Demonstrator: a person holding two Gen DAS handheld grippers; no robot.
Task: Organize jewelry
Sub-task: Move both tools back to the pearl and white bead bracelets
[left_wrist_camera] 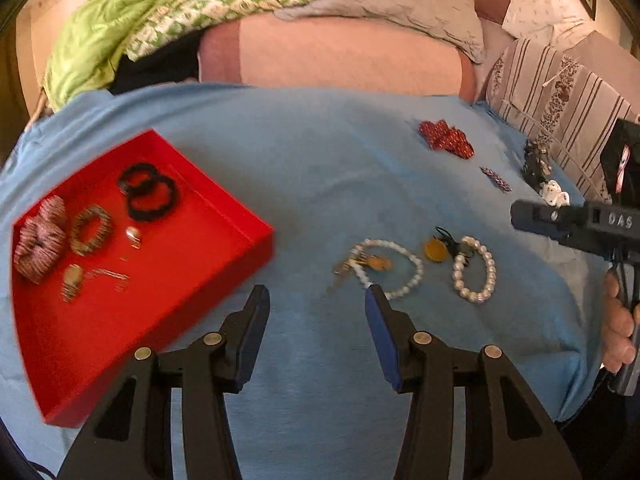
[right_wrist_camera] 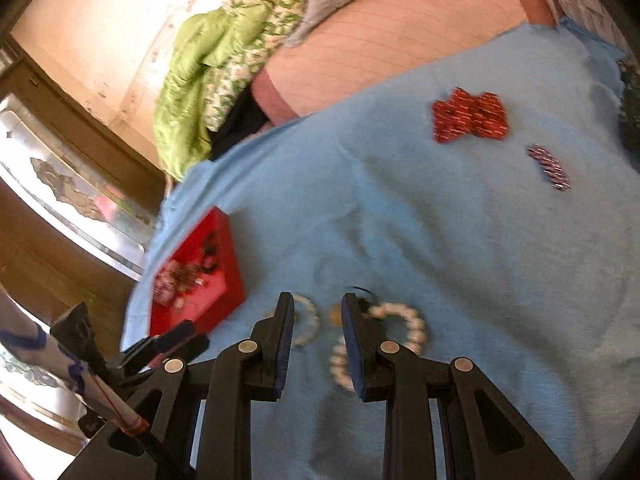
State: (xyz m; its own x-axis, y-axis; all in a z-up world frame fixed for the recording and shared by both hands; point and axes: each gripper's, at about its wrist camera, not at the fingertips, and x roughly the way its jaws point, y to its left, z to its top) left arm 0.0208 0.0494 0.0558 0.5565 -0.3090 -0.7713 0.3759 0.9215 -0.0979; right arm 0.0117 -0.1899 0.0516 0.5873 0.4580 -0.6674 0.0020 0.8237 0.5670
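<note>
Both tongs, left tongs (left_wrist_camera: 316, 294) and right tongs (right_wrist_camera: 316, 302), stand apart and empty above pearl bracelets (left_wrist_camera: 474, 270) on the blue cloth (left_wrist_camera: 320, 160), beside the red tray (left_wrist_camera: 224, 264).

Two pearl bracelets (left_wrist_camera: 394, 268) (left_wrist_camera: 476, 270) lie near the blue cloth's (left_wrist_camera: 320, 152) front edge; scrunchies (left_wrist_camera: 148, 192) fill the red tray (left_wrist_camera: 224, 256) at left.

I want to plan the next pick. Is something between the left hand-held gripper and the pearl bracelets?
Nothing visible. Only bare blue cloth lies between the open left hand-held gripper and the nearest pearl bracelet.
</note>
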